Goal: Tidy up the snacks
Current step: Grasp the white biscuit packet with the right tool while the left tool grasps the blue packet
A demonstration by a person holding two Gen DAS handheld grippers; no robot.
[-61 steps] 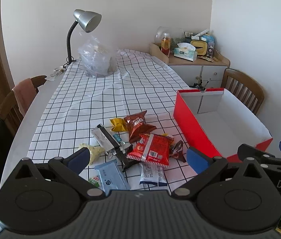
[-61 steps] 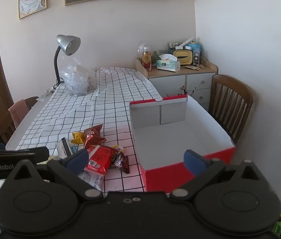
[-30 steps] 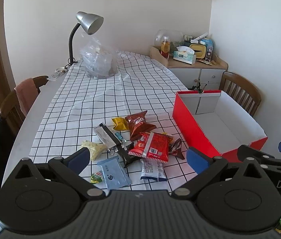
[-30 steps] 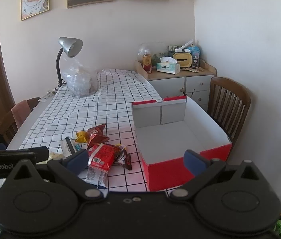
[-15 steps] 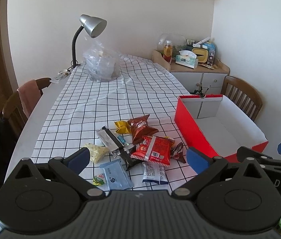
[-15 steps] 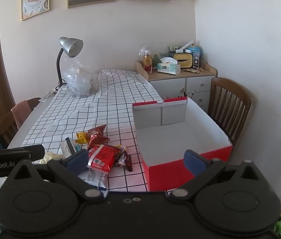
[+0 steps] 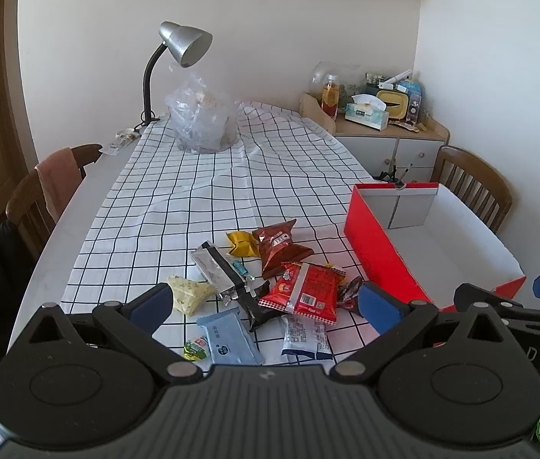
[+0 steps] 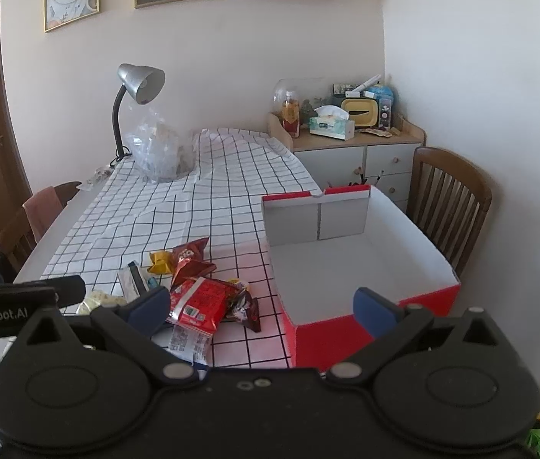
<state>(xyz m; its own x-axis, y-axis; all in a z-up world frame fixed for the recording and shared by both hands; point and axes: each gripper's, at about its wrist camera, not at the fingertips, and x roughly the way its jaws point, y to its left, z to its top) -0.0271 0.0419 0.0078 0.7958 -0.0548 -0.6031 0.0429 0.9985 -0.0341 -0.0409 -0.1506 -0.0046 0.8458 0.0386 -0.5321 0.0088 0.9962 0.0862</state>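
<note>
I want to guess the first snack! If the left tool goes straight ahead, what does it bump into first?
Probably the red snack packet, on top of the pile. It lies midway between the open left tool's fingers, which hold nothing. Depth is hard to judge, so the black wrapper beside it might come first.

snack packets [image 7: 303, 291]: about 10 | red box [image 7: 379, 252]: 1 | lamp [image 7: 183, 44]: 1

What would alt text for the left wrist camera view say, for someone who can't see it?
A pile of snack packets lies on a checked tablecloth, left of an empty red box. The left gripper hovers before the pile with jaws open, holding nothing. A desk lamp and clear plastic bag stand at the far end.
</note>
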